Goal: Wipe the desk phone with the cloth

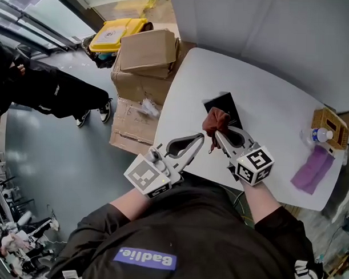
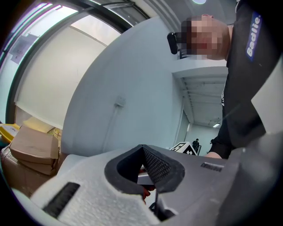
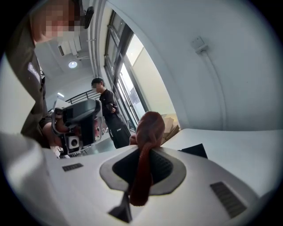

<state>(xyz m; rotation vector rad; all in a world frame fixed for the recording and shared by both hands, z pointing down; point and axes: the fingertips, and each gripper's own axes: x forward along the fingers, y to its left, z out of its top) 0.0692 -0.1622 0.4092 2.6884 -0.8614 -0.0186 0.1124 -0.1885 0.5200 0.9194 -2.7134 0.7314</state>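
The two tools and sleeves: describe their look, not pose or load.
The left tool and right tool are pale grey plastic, each with a teardrop opening lined by dark ribbed padding. Each bears a white cube of black square markers: left cube, right cube. The left sleeve and right sleeve are black.

Left gripper (image 1: 198,138) jaws together; right gripper (image 1: 217,133) jaws clamped on cloth (image 1: 214,118); tips near each other.
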